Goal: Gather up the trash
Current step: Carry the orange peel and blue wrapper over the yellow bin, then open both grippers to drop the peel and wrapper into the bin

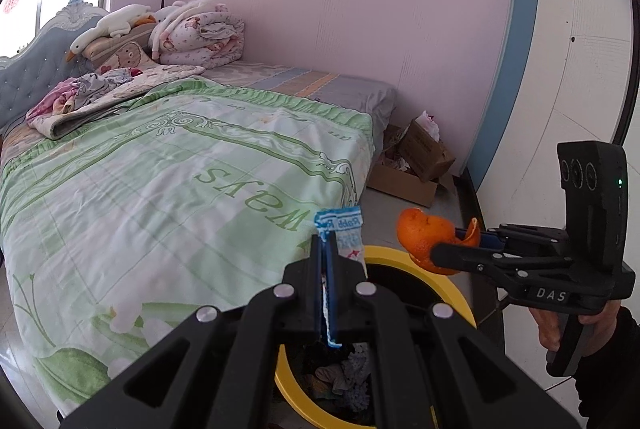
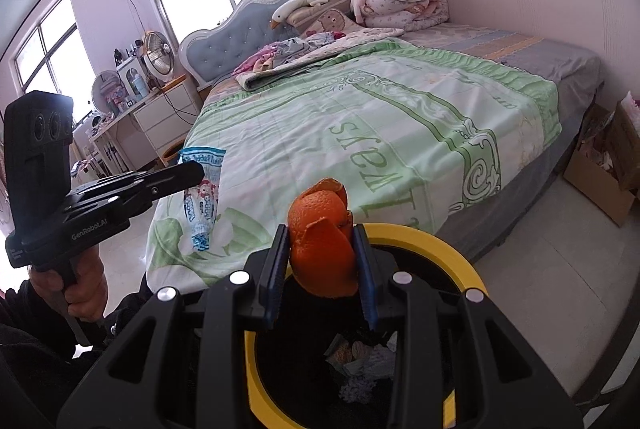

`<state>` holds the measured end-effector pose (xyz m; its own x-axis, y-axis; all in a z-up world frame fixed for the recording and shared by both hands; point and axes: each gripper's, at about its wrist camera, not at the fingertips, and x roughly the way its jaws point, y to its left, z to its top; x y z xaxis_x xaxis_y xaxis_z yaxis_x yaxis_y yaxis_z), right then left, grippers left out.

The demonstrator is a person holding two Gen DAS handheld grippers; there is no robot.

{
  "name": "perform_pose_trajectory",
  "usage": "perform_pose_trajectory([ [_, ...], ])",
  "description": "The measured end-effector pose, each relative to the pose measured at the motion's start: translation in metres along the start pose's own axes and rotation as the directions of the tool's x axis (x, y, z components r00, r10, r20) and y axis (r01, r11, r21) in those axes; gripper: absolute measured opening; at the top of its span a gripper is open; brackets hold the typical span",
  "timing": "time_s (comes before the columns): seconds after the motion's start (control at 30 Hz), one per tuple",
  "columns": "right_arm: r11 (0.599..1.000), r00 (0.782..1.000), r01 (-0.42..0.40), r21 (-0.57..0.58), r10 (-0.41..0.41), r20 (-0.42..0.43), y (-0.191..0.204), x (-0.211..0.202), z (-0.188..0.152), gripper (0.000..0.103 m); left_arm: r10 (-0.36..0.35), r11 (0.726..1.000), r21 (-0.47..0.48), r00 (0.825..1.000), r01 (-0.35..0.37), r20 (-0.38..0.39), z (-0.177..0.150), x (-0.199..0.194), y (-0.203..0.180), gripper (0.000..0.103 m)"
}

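Both grippers hold trash above the yellow-rimmed bin.

The left gripper (image 1: 325, 249) is clenched flat on a blue-and-white wrapper (image 1: 343, 231), which sticks out past its fingertips and hangs down between the jaws. The right gripper (image 2: 320, 255) clamps a curled orange peel (image 2: 323, 249) between its blue pads. Both point slightly downward over the near side of the bin (image 2: 460, 249), which stands on the floor at the foot of the bed (image 2: 360, 133). A hand (image 1: 560, 325) grips the right handle; another hand (image 2: 84, 293) grips the left one.
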<state>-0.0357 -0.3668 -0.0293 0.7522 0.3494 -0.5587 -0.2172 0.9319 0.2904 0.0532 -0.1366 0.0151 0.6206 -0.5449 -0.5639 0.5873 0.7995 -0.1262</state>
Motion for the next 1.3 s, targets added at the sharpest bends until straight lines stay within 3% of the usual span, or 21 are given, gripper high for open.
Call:
perform_pose_trajectory([
  [0.2, 0.997, 0.996, 0.063, -0.031, -0.065, -0.066, -0.007, 0.007, -0.014, 0.031, -0.008, 1.0, 0.03, 1.0, 0.009, -0.029, -0.005, 0.011, -0.017, 0.002],
  [0.63, 0.997, 0.989, 0.076, 0.026, -0.072, -0.132, -0.029, 0.017, -0.03, 0.037, -0.001, 1.0, 0.03, 0.998, 0.003, -0.063, -0.012, 0.02, -0.025, 0.002],
  [0.67, 0.996, 0.989, 0.074, 0.04, -0.068, -0.13, -0.031, 0.016, -0.03, 0.041, 0.002, 1.0, 0.022, 0.998, 0.0, -0.065, -0.011, 0.02, -0.023, 0.006],
  [0.77, 0.995, 0.99, 0.081, 0.063, -0.073, -0.121, -0.035, 0.014, -0.027, 0.047, -0.01, 1.0, -0.015, 0.998, 0.009, -0.062, -0.011, 0.017, -0.016, 0.031],
  [1.3, 0.99, 0.989, 0.132, 0.049, -0.129, -0.066, -0.033, 0.015, -0.001, 0.047, 0.016, 0.995, -0.093, 0.999, -0.019, -0.033, -0.016, 0.005, 0.014, 0.032],
])
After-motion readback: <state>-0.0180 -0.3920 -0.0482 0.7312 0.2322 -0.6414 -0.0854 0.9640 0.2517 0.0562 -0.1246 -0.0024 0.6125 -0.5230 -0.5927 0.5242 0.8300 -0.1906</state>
